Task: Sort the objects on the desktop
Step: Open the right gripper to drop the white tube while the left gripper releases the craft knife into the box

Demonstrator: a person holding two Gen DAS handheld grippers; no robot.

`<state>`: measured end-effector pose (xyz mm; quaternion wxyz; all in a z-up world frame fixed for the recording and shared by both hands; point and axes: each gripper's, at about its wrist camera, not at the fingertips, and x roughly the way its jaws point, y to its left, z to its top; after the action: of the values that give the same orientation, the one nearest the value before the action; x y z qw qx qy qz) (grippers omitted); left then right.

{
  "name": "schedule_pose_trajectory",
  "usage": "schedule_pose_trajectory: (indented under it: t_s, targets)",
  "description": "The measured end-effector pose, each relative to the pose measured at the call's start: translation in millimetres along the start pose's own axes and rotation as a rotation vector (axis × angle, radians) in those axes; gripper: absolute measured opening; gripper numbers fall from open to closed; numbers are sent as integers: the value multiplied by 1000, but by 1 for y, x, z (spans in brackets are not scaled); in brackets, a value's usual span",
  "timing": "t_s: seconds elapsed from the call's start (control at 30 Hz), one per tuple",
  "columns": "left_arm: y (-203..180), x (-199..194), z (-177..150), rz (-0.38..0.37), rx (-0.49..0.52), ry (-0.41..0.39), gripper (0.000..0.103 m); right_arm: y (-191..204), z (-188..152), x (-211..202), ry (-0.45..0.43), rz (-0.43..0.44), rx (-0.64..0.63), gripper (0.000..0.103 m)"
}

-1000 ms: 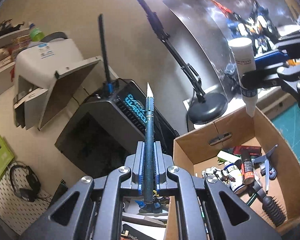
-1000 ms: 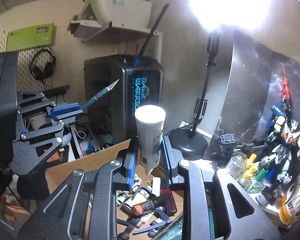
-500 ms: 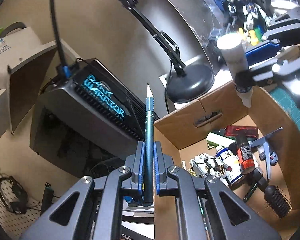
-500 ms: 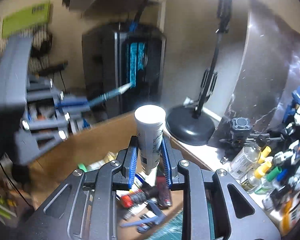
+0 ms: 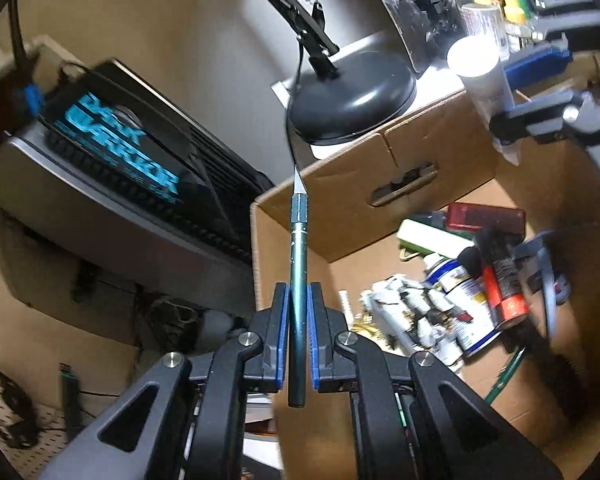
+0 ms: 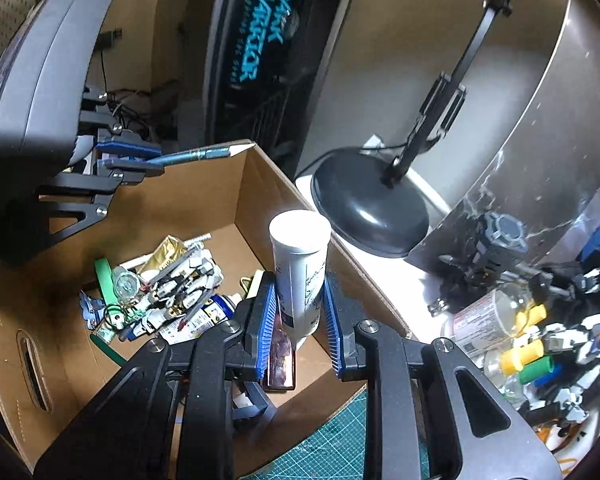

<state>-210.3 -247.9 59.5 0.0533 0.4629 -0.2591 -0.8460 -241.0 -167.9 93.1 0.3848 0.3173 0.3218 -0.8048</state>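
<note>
We take the cardboard box (image 6: 260,184) as our landmark. Our left tool (image 5: 298,338) is closed nearly all the way on a slim teal craft knife (image 5: 299,264), pads pinching the lower half of the handle, the blade pointing away from us above the box's near-left corner. Our right tool (image 6: 300,312) is closed partway on a white tube (image 6: 300,276), gripped at mid-body with the cap up and the crimped end down, hanging over the box's interior beside its right wall.

We judge the knife light, rigid and smooth; its metal handle could slip or pivot between the pads, and the bare blade is the hazard, so the handle is the only sensible place to hold. The tube looks light and soft-walled, so a hard squeeze may dent it; a moderate grip at the middle seems right. Both should drop safely onto the clutter in the box.
</note>
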Motion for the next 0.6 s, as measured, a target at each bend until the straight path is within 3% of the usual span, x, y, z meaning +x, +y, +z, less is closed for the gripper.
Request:
schedule_pose_trajectory:
  t_s: [0.27, 0.6]
  targets:
    - [-2, 46, 8, -193, -46, 121, 9, -11, 0, 41, 117, 78, 11, 22]
    - [-6, 84, 16, -217, -43, 209, 9, -10, -2, 76, 245, 68, -61, 22]
